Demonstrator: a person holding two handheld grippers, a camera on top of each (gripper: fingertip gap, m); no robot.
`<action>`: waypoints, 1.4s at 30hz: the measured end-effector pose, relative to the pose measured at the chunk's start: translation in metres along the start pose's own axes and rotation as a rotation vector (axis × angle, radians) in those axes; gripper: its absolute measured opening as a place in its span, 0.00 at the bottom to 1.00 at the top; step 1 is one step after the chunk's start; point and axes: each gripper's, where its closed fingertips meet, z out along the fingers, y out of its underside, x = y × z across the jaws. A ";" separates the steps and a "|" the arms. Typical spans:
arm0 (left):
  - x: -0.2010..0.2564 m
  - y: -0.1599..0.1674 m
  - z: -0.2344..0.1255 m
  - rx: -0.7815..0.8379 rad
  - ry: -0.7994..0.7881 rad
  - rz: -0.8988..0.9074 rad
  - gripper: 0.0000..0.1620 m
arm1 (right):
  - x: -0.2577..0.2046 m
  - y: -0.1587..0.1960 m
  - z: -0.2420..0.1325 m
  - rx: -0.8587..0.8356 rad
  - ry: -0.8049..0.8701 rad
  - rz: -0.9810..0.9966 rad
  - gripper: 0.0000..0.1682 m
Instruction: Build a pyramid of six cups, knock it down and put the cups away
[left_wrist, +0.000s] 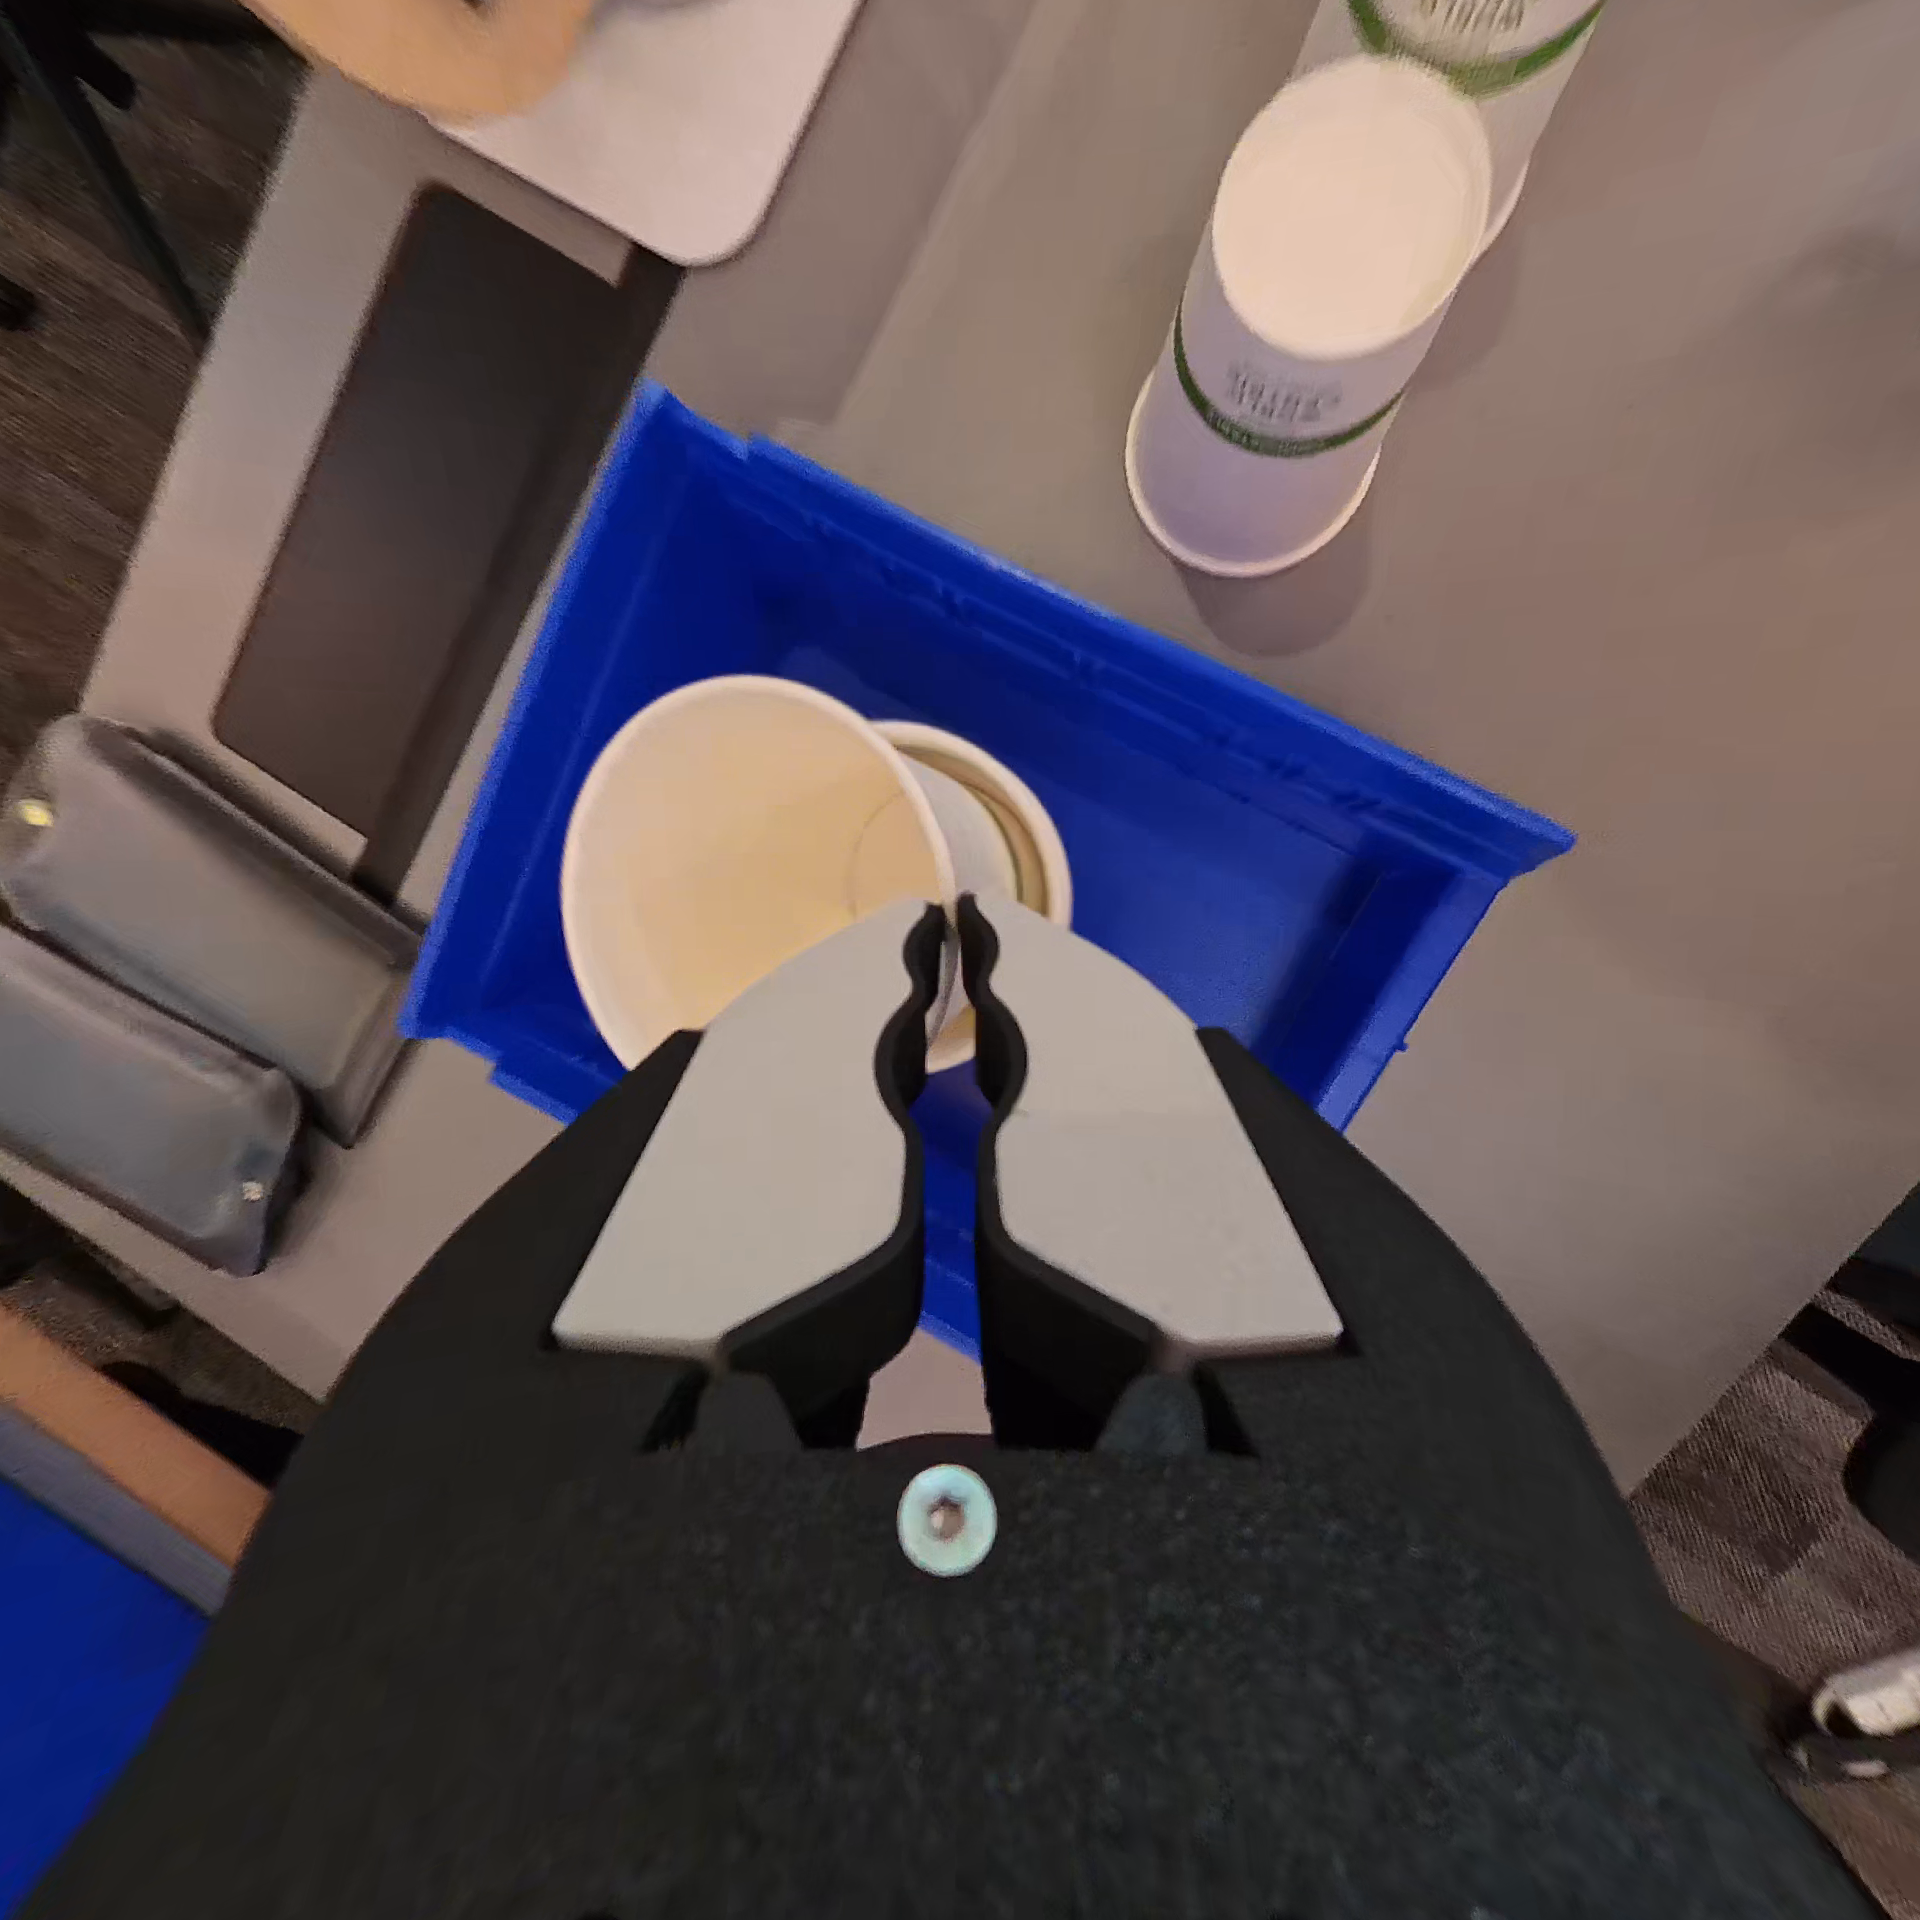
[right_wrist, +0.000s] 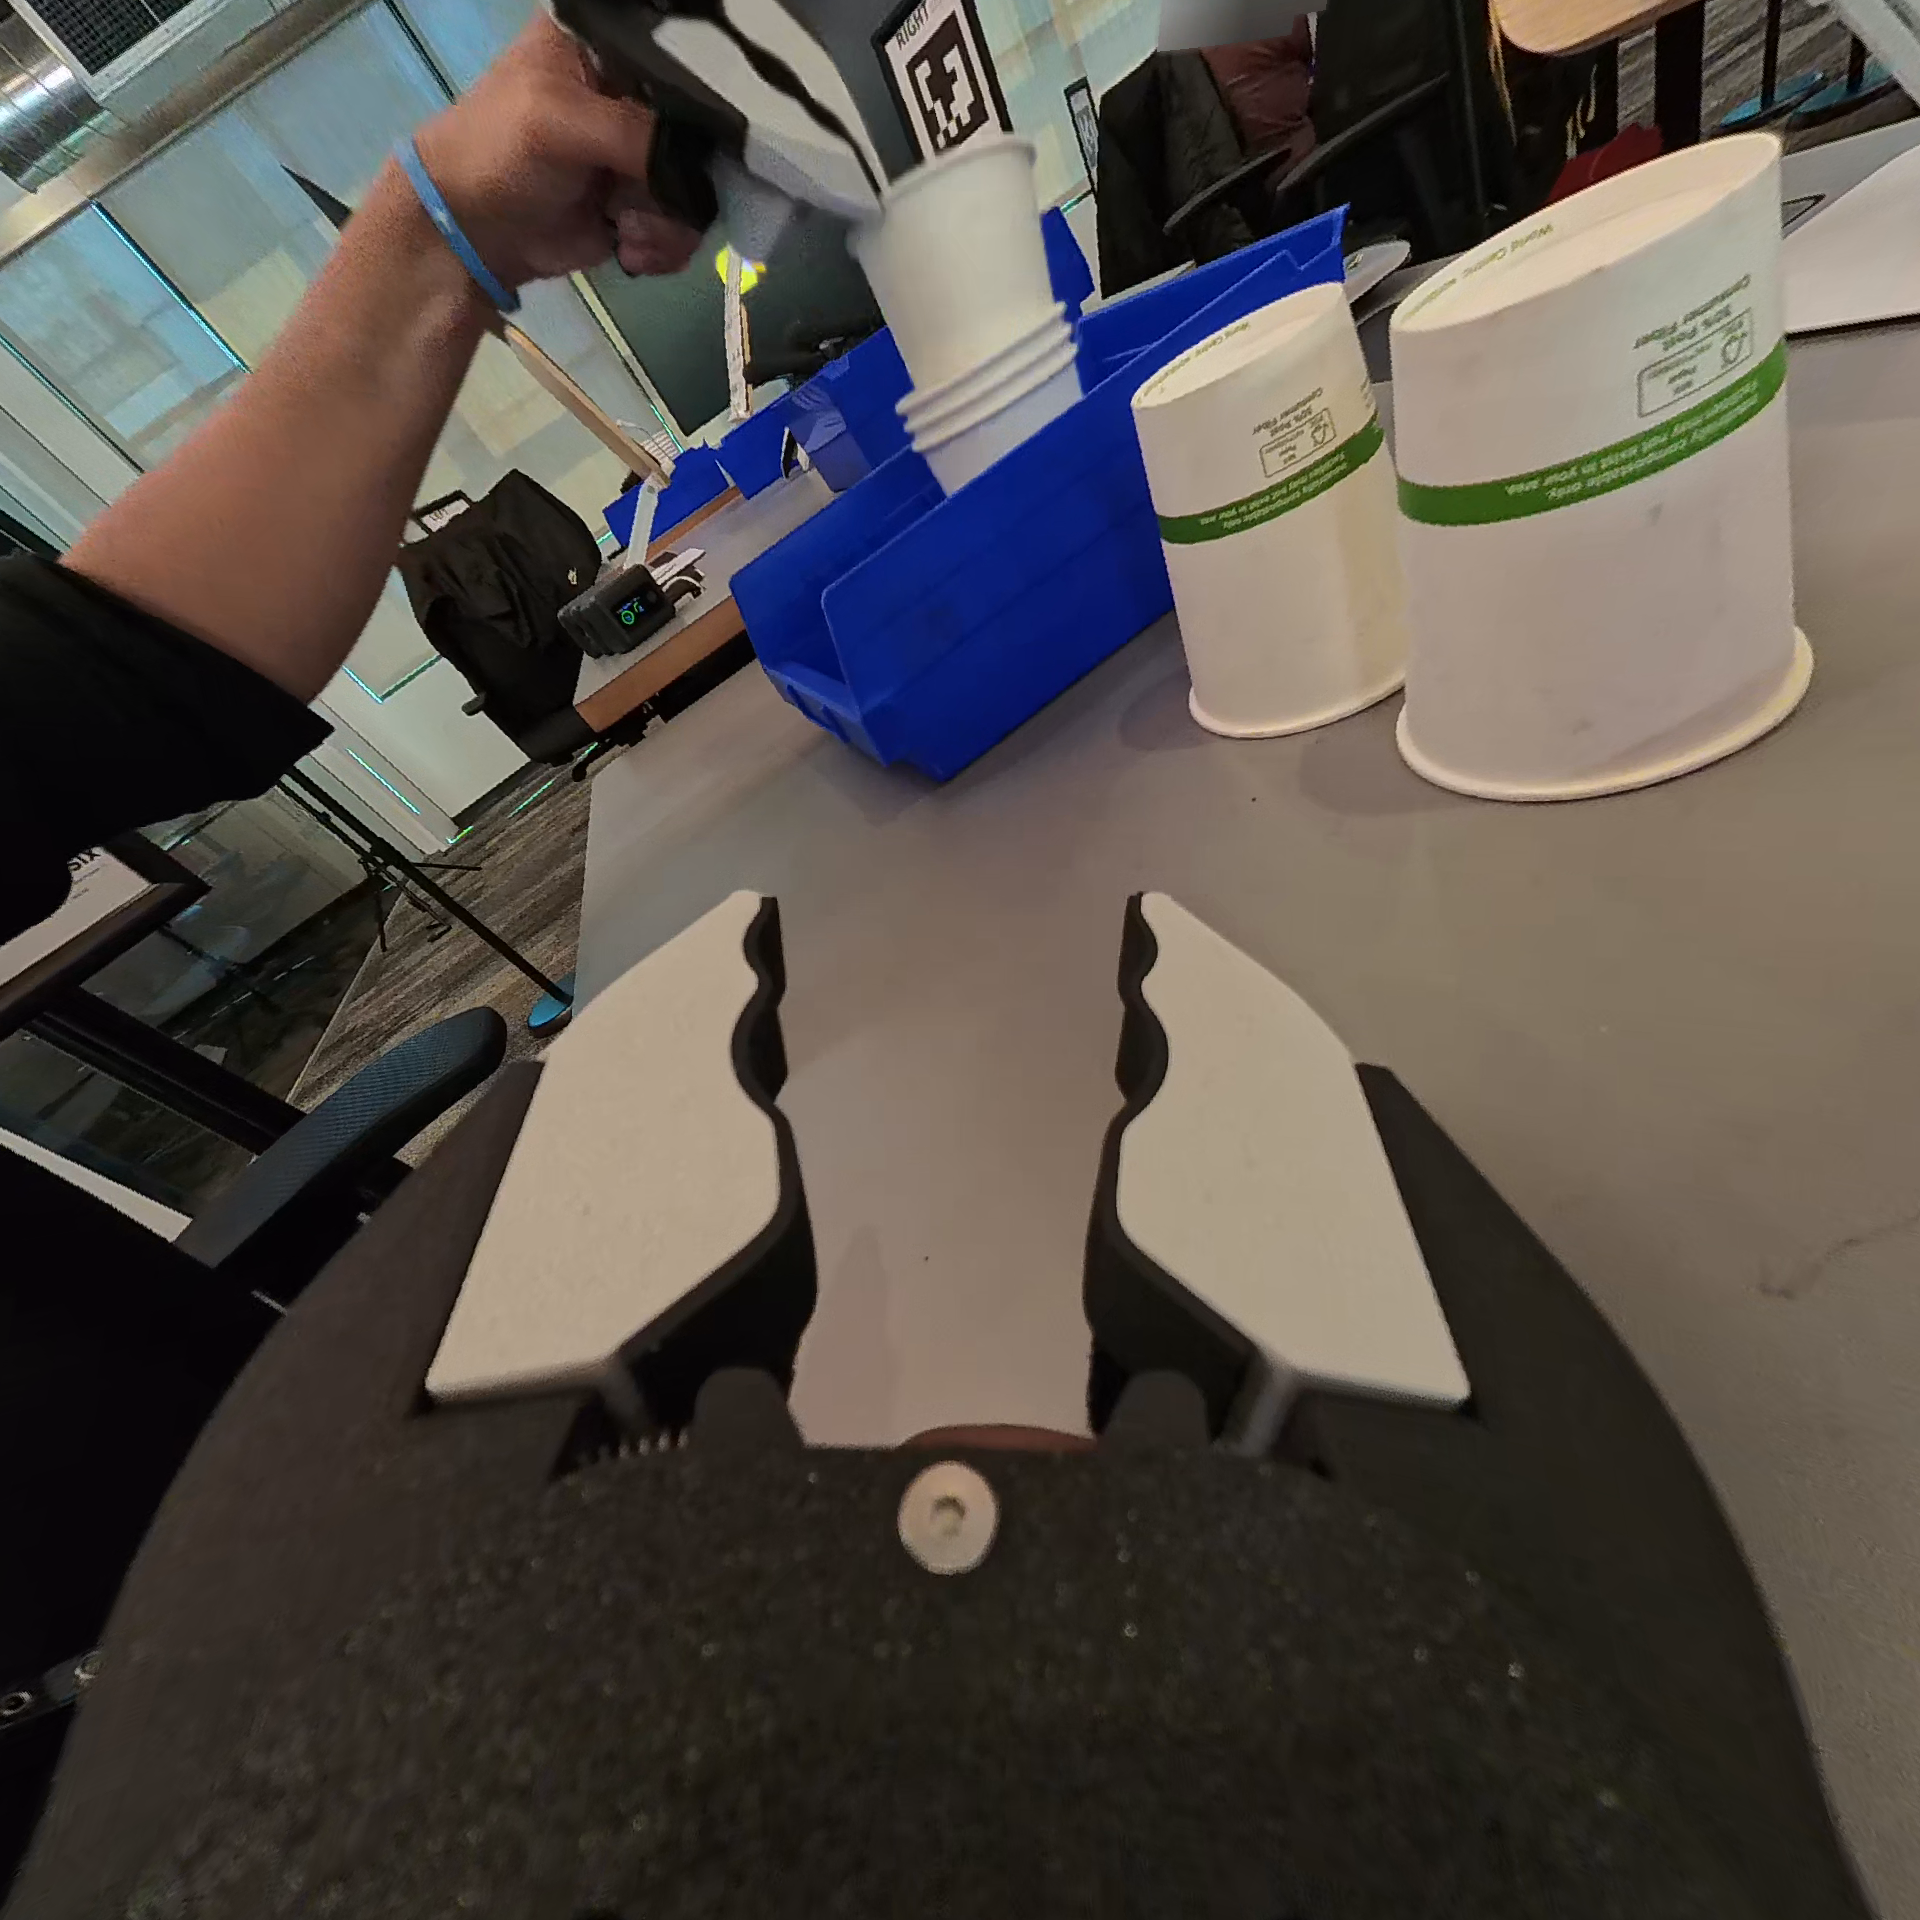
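Note:
My left gripper (left_wrist: 951, 914) is shut on the wall of a white paper cup (left_wrist: 727, 862), one pad inside the rim and one outside. The cup is the top of a nested stack of cups (right_wrist: 966, 291), held tilted over the blue bin (left_wrist: 1195, 748). The right wrist view shows the left gripper (right_wrist: 790, 125) holding this stack with its bottom in the blue bin (right_wrist: 987, 603). Two white cups with green bands stand upside down on the grey table (right_wrist: 1039, 831), one (right_wrist: 1278, 520) beside the bin and one (right_wrist: 1600, 499) nearer. My right gripper (right_wrist: 951, 925) is open and empty above the table.
The person's arm (right_wrist: 312, 416) reaches across on the left. A dark flat pad (left_wrist: 416, 468) and grey bags (left_wrist: 156, 987) lie left of the bin. The table's left edge (right_wrist: 592, 831) drops to carpet with a chair (right_wrist: 343, 1132).

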 end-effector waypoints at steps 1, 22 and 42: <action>-0.002 -0.006 -0.011 0.025 -0.026 -0.001 0.02 | 0.000 0.000 0.000 0.000 0.001 -0.002 0.37; 0.198 -0.172 -0.108 0.995 0.366 -0.303 0.01 | -0.085 -0.129 0.058 0.477 -0.423 0.322 0.68; 0.251 -0.181 -0.036 0.846 0.333 -0.213 0.32 | -0.045 -0.126 -0.007 0.605 -0.328 0.315 0.40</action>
